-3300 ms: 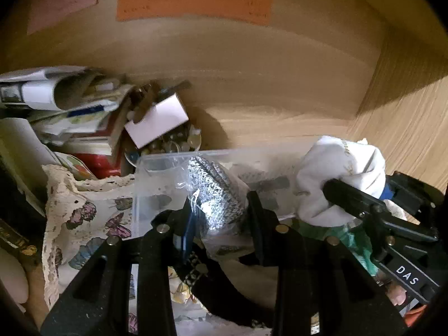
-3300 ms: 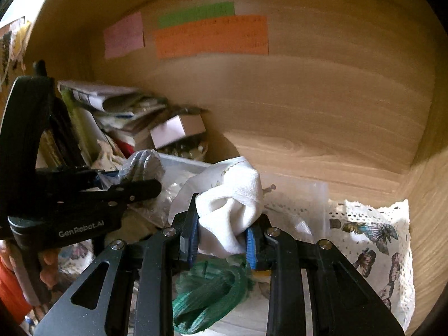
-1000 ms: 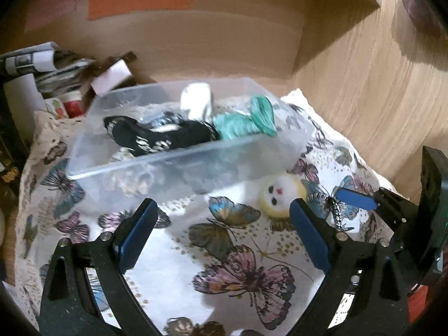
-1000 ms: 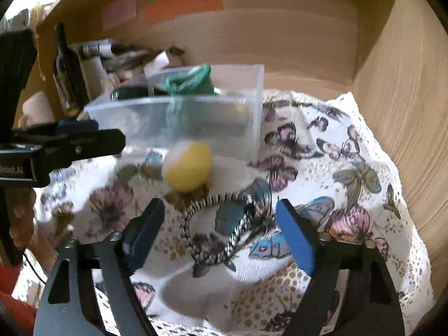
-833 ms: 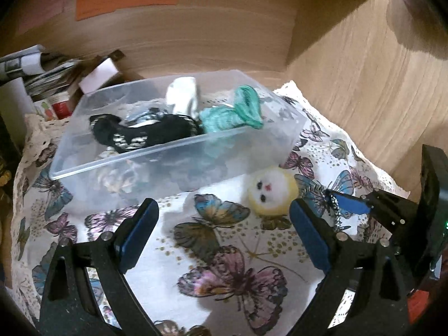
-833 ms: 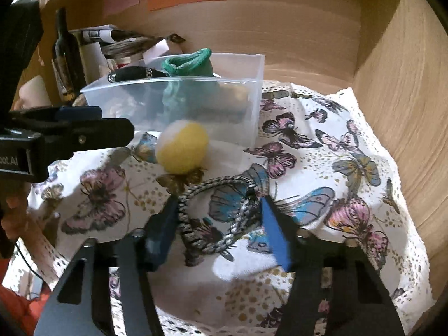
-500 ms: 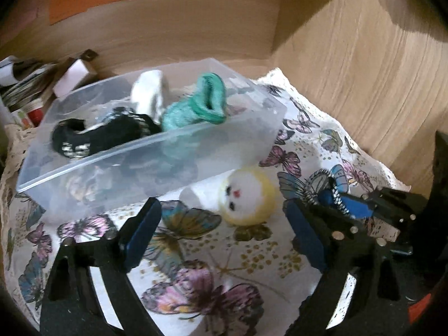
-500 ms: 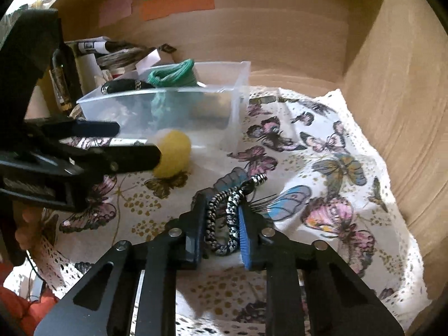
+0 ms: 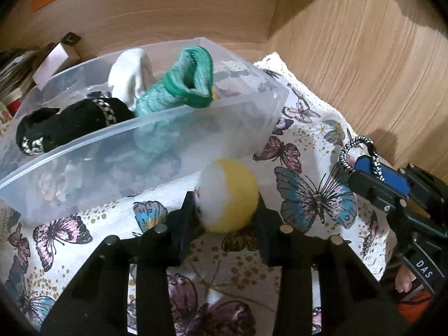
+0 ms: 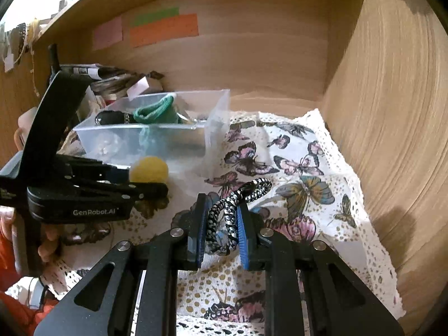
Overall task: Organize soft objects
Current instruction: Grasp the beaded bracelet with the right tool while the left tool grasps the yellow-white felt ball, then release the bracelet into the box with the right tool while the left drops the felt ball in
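The clear box (image 9: 229, 112) already contains a green sock (image 9: 179, 89), a white one and a black one, while the left gripper (image 9: 226, 224) jaws pinch the yellow ball (image 9: 228, 196) on the butterfly cloth (image 10: 308, 173) and the right gripper (image 10: 222, 224) jaws pinch the braided cord (image 10: 238, 196), both not yet inside.

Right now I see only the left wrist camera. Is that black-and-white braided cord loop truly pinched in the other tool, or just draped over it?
Observer: Pinched. The right wrist view shows the black-and-white braided cord loop doubled between the blue pads of the right gripper.
Operator: And the far side of the fluffy yellow-and-white ball in my tool?
Observer: From there the fluffy yellow-and-white ball in the left gripper looks plain yellow.
Operator: Anything on the back wall?
Observer: A pink paper note and a green paper strip.
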A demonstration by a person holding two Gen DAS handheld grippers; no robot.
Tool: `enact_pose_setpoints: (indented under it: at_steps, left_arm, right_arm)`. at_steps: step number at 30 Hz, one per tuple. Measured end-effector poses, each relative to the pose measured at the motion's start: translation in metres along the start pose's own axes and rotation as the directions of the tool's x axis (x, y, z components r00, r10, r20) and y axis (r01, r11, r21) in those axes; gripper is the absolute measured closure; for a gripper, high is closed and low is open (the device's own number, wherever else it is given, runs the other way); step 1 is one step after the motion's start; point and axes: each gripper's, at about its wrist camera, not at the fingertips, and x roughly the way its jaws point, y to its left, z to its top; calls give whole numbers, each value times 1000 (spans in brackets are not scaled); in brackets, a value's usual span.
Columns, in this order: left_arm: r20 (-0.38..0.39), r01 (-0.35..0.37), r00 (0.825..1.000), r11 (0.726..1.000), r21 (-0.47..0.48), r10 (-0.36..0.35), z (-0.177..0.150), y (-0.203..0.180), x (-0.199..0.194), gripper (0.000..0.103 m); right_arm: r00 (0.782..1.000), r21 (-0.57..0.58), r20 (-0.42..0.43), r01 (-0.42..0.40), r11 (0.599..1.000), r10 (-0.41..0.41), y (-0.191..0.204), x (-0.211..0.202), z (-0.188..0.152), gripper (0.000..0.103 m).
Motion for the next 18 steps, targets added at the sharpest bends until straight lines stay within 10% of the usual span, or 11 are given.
enact_pose_setpoints:
  at_steps: [18]
  left_arm:
    - [242, -44, 969, 998, -42, 53, 15, 29, -94, 65]
  right_arm:
    - [985, -88, 160, -49, 995, 62, 24, -10, 58, 86]
